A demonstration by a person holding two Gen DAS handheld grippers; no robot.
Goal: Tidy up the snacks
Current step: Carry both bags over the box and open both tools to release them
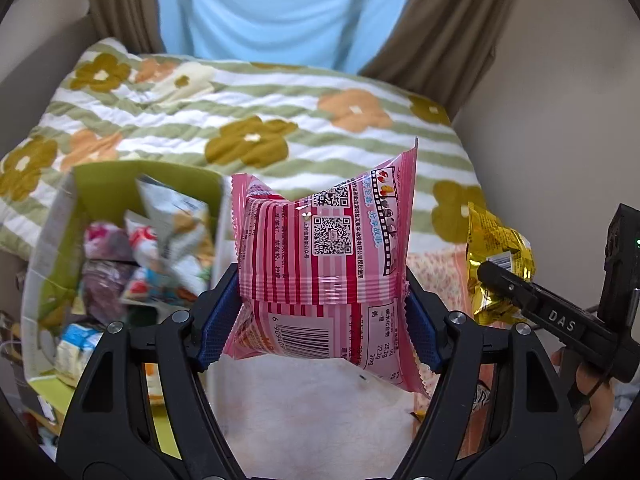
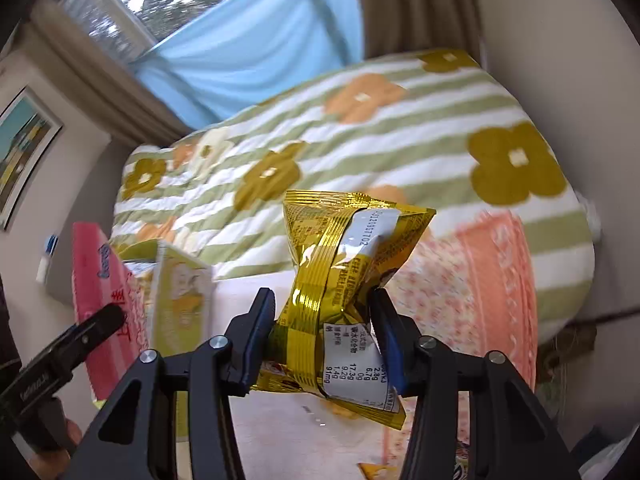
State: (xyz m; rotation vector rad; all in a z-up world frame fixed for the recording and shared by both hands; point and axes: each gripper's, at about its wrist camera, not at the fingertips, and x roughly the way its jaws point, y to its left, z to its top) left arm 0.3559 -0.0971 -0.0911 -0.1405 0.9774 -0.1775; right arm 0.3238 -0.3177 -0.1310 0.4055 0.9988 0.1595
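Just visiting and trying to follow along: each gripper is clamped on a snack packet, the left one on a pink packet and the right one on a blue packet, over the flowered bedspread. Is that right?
Not quite. The right gripper is clamped on a gold packet, not a blue one, as the right wrist view shows. The rest holds: the left gripper grips the pink packet over the flowered bedspread.

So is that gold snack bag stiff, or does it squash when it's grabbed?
Probably squashy: the gold bag pinches to a narrow waist where the right gripper squeezes it. Its shiny foil may be slippery. It likely weighs little, since its ends stick out without drooping.
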